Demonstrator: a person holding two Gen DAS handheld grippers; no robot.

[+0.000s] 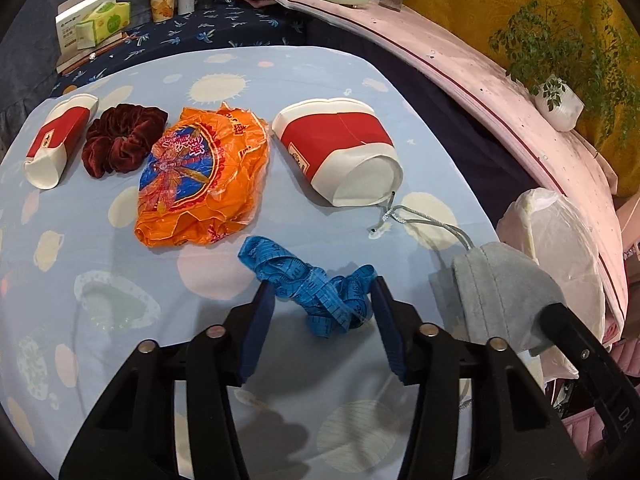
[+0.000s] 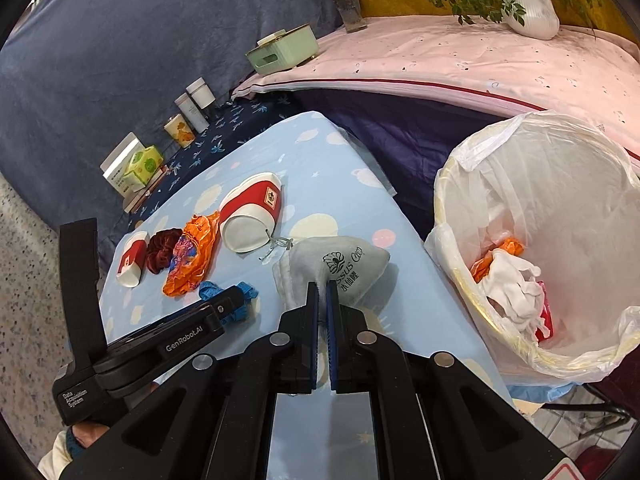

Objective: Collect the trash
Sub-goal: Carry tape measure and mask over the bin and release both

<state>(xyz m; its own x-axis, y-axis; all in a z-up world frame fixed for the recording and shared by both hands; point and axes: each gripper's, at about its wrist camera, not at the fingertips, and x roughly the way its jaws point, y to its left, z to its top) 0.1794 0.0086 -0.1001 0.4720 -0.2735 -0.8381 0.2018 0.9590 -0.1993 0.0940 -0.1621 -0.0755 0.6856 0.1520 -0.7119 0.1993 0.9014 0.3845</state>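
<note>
A blue tape measure [image 1: 316, 296] lies bunched on the light-blue tablecloth [image 1: 120, 272]. My left gripper [image 1: 322, 292] straddles it, its pads touching the bundle on both sides. My right gripper [image 2: 322, 287] is shut on a fold of the grey drawstring pouch [image 2: 340, 264], which rests near the table's right edge. In the left wrist view the same pouch [image 1: 500, 288] sits under the right gripper's black finger [image 1: 560, 316]. Further back lie an orange plastic wrapper [image 1: 204, 176], a dark red scrunchie [image 1: 120, 140] and two flattened red-and-white paper cups [image 1: 340, 148] [image 1: 56, 140].
A bin lined with a white bag [image 2: 472, 168] stands off the table's right edge, holding white and orange trash. Tissue boxes [image 1: 100, 20], a cup and bottles line the far dark cloth. A green box [image 2: 284, 52], a vase and a potted plant [image 2: 532, 12] sit on the pink ledge.
</note>
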